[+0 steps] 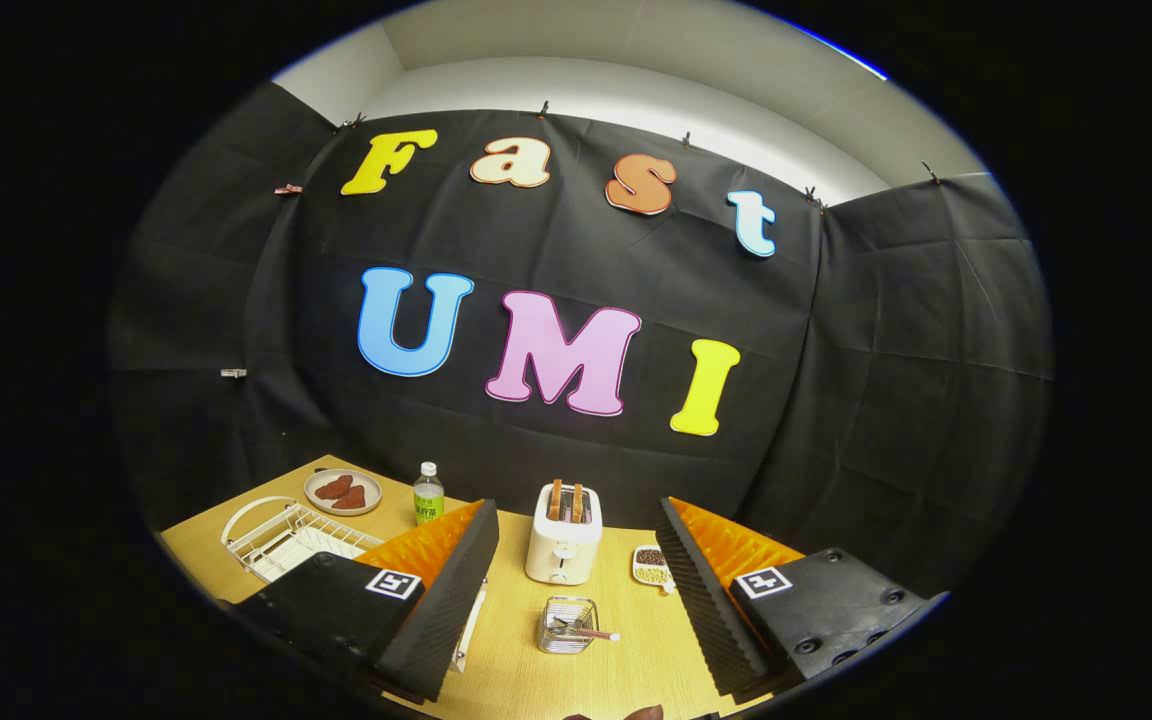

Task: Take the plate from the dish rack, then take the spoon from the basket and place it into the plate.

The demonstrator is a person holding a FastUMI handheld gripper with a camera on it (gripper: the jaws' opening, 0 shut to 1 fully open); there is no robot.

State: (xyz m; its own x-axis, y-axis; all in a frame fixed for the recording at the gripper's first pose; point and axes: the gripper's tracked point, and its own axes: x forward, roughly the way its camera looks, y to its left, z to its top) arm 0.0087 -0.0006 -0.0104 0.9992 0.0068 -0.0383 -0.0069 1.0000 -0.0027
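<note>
My gripper (576, 512) hangs above the wooden table (511, 670), open, with nothing between its orange-and-black fingers. Between the fingers, on the table, stands a small wire-mesh basket (568, 626). A spoon (588, 631) lies in it, its handle pointing right. The white wire dish rack (281, 535) sits at the table's left, beyond the left finger. I cannot make out a plate in it. A thin white edge (470, 628) shows from under the left finger; what it belongs to is hidden.
A white toaster (563, 540) with two slices stands beyond the basket. A green-labelled bottle (427, 494) and a plate of reddish food (343, 491) stand behind the rack. A small dish of beans (651, 566) lies by the right finger.
</note>
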